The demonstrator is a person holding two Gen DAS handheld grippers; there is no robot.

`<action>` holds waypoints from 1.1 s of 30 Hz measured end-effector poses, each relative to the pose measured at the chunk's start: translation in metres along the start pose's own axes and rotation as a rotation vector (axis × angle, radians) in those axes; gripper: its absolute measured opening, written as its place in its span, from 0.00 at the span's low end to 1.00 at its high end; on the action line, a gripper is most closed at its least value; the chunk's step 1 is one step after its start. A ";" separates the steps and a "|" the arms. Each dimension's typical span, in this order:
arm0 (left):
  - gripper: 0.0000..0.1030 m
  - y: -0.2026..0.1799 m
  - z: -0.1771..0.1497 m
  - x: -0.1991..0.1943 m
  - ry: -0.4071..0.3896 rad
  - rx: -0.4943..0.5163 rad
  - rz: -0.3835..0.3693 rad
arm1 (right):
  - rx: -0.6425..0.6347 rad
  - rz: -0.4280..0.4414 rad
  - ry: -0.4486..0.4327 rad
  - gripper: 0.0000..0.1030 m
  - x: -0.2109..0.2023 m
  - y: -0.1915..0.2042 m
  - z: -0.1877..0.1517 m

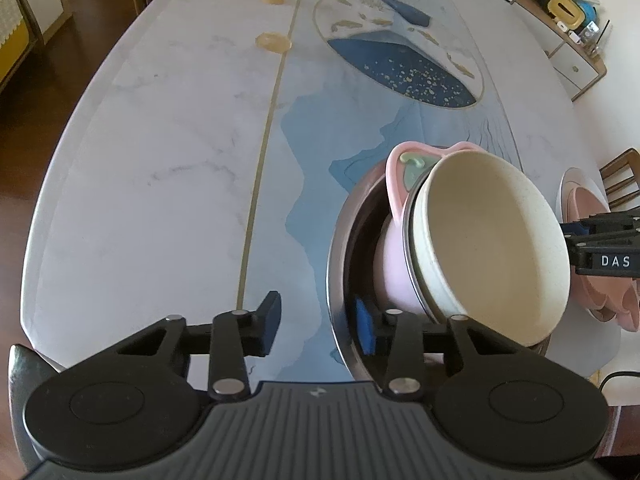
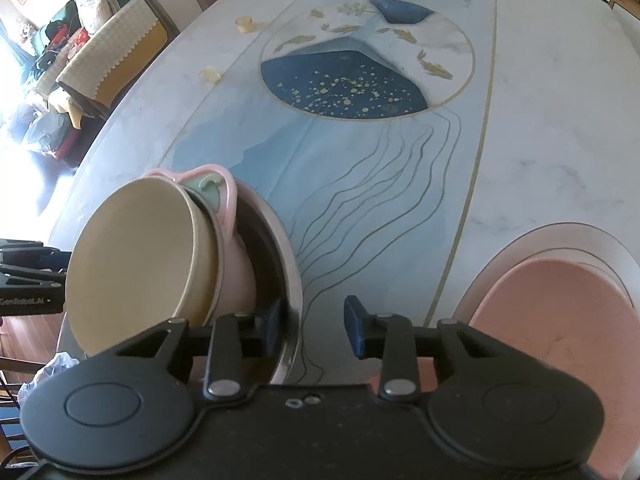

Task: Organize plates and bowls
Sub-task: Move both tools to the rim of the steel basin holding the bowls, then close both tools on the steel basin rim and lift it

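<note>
My left gripper (image 1: 318,322) straddles the near rim of the steel bowl (image 1: 340,248): one blue pad sits inside the bowl, the other outside over the table, and I cannot tell whether the pads press on the metal. My right gripper (image 2: 316,326) straddles the same bowl's rim from the opposite side, left pad inside the bowl, right pad out over the tabletop; again the pictures do not settle whether it is pinching. No other thing lies between either pair of pads.

Inside the steel bowl, tilted on edge, leans a cream bowl (image 1: 492,240), its opening turned toward my left gripper. Behind it stands a pale pink bowl (image 1: 394,272), and behind that a pink plate (image 1: 400,176) with a green piece (image 1: 414,166) on it.

Just beside my right gripper lies a pink dish (image 2: 560,308) on a pale plate (image 2: 520,244). All rest on the marble table (image 1: 160,140) with its blue jellyfish design (image 2: 352,80); two amber discs (image 1: 274,42) lie well beyond.
</note>
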State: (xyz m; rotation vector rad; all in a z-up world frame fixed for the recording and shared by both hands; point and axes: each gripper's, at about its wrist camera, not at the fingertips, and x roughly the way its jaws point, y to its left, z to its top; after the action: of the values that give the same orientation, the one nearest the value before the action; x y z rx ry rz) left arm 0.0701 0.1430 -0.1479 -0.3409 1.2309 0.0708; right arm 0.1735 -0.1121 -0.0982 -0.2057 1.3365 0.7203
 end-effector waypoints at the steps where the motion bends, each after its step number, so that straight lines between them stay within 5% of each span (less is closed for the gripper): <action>1: 0.32 0.000 0.000 0.001 0.002 -0.007 -0.005 | -0.005 0.000 0.002 0.30 0.001 0.001 0.000; 12: 0.12 -0.005 -0.002 0.005 0.025 -0.048 -0.035 | -0.006 0.020 0.002 0.12 0.004 0.008 -0.001; 33: 0.12 -0.010 0.007 -0.003 0.001 -0.108 0.010 | 0.089 -0.046 -0.002 0.12 -0.004 0.013 0.003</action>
State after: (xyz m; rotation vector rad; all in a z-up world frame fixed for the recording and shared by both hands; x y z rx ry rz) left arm 0.0775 0.1357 -0.1408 -0.4285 1.2321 0.1464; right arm 0.1681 -0.1017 -0.0899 -0.1640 1.3541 0.6205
